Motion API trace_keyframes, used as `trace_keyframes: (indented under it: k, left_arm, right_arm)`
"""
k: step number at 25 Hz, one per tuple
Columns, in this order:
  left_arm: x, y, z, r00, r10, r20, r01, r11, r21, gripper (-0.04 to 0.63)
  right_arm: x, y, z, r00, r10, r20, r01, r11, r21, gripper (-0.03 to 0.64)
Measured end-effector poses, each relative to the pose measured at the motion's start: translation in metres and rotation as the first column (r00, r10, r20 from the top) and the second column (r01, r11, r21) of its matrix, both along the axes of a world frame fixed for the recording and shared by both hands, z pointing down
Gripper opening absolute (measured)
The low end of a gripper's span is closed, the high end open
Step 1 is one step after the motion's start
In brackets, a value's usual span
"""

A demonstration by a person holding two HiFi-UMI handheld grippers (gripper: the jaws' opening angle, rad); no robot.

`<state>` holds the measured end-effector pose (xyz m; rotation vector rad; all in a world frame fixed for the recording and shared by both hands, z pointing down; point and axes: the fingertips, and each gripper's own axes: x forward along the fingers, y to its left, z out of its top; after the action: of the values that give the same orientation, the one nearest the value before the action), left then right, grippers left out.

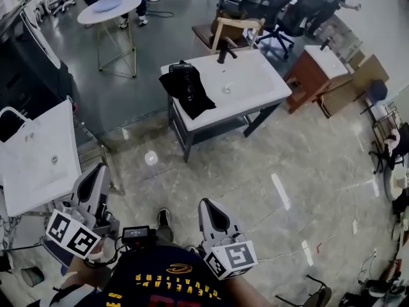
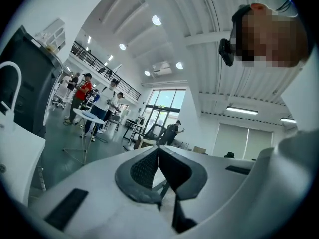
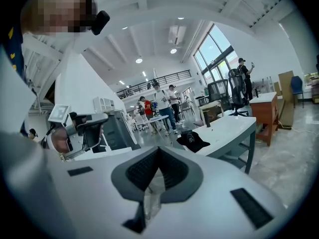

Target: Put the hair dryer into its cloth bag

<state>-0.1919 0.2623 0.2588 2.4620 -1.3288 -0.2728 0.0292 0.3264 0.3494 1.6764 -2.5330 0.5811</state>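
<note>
A black cloth bag [image 1: 190, 93] lies draped over the left end of a white basin-top table [image 1: 255, 82], with a dark object that looks like the hair dryer [image 1: 181, 69] at its top end. In the right gripper view the bag [image 3: 192, 141] shows far ahead. My left gripper [image 1: 99, 170] is low at the left, and its jaws [image 2: 158, 149] are shut with nothing between them. At the bottom middle my right gripper [image 1: 208, 204] is also shut and empty [image 3: 158, 149]. Both are well short of the table.
A second white basin unit [image 1: 38, 158] stands close at the left. A black faucet [image 1: 225, 53] rises on the far table. A round white table [image 1: 108, 8], office chairs [image 1: 275, 8] and a wooden cabinet [image 1: 316, 72] stand beyond. People stand at the back.
</note>
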Motion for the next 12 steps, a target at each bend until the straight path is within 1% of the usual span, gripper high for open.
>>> trace_keyframes:
  k: [3, 5, 9, 12]
  left_arm:
    - [0.014, -0.020, 0.024, 0.996, 0.075, 0.041, -0.074, 0.997, -0.030, 0.005]
    - [0.026, -0.027, 0.039, 0.990, 0.131, 0.051, -0.128, 0.990, -0.056, 0.005]
    - [0.048, -0.034, 0.062, 0.967, 0.248, 0.060, -0.242, 0.966, -0.095, 0.005]
    - [0.058, -0.041, 0.075, 0.948, 0.312, 0.067, -0.304, 0.946, -0.111, 0.005]
  right_arm:
    - [-0.011, -0.028, 0.002, 1.000, 0.019, 0.002, -0.019, 1.000, -0.006, 0.008]
    - [-0.020, -0.044, 0.001, 1.000, 0.026, -0.009, -0.026, 1.000, -0.008, 0.008]
    - [-0.034, -0.067, -0.001, 0.999, 0.031, -0.039, -0.032, 0.999, -0.010, 0.008]
    - [-0.035, -0.079, 0.003, 0.998, 0.043, -0.050, -0.044, 0.999, -0.023, 0.008]
